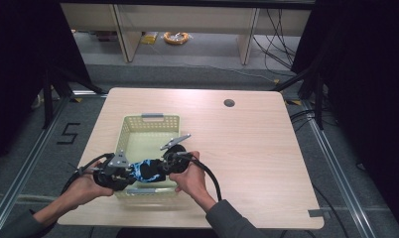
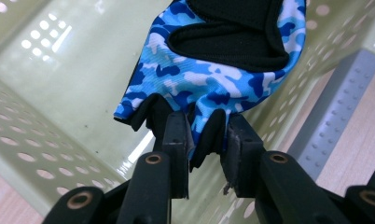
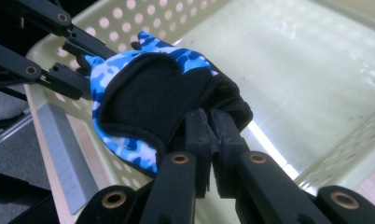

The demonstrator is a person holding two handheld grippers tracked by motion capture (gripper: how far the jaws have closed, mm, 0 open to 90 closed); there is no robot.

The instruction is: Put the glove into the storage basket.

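Note:
A blue camouflage glove with black trim (image 1: 145, 170) hangs stretched between both grippers, over the near end of a pale yellow-green perforated basket (image 1: 129, 130). My left gripper (image 1: 128, 173) is shut on the glove's finger end (image 2: 195, 100), the cloth pinched between its pads. From the other side, my right gripper (image 1: 160, 167) is shut on the black cuff edge (image 3: 223, 100). In the right gripper view the left gripper's jaws hold the far end of the glove (image 3: 143, 88) at the upper left.
The basket has grey handles at its far end (image 1: 152, 117) and near end (image 1: 144, 190) and sits left of centre on the light wood table (image 1: 247, 163). A dark round cable hole (image 1: 229, 103) lies at the back right. Cables trail from both grippers.

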